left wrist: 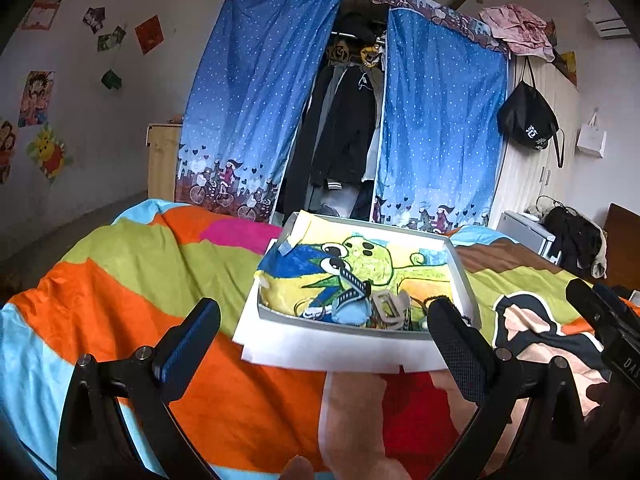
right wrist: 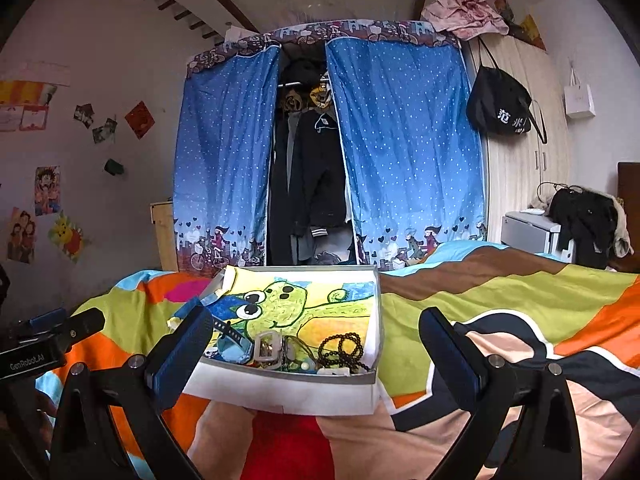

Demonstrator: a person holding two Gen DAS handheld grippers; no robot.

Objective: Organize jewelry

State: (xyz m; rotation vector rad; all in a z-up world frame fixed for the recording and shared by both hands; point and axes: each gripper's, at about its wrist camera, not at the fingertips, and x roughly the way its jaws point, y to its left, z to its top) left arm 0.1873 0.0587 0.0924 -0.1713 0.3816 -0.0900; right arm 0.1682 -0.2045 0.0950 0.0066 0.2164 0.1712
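A shallow white box point(left wrist: 460, 276) lined with a green cartoon drawing rests on a person's lap over a bright quilt. At its near end lie a black watch strap point(left wrist: 352, 282), a beige hair clip point(left wrist: 390, 306) and a blue piece point(left wrist: 348, 316). The right wrist view shows the same box point(right wrist: 288, 372) with the hair clip point(right wrist: 267, 346), the watch strap point(right wrist: 228, 330) and a black bead bracelet point(right wrist: 344, 350). My left gripper point(left wrist: 324, 304) stands open just short of the box, holding nothing. My right gripper point(right wrist: 315, 313) is likewise open and empty before the box.
The striped quilt point(left wrist: 120, 280) covers the bed on all sides. The person's bare legs point(left wrist: 352, 420) lie under the box. A blue-curtained wardrobe point(right wrist: 400, 152) stands beyond the bed's foot, and a chair with dark clothes point(right wrist: 580, 216) is at the far right.
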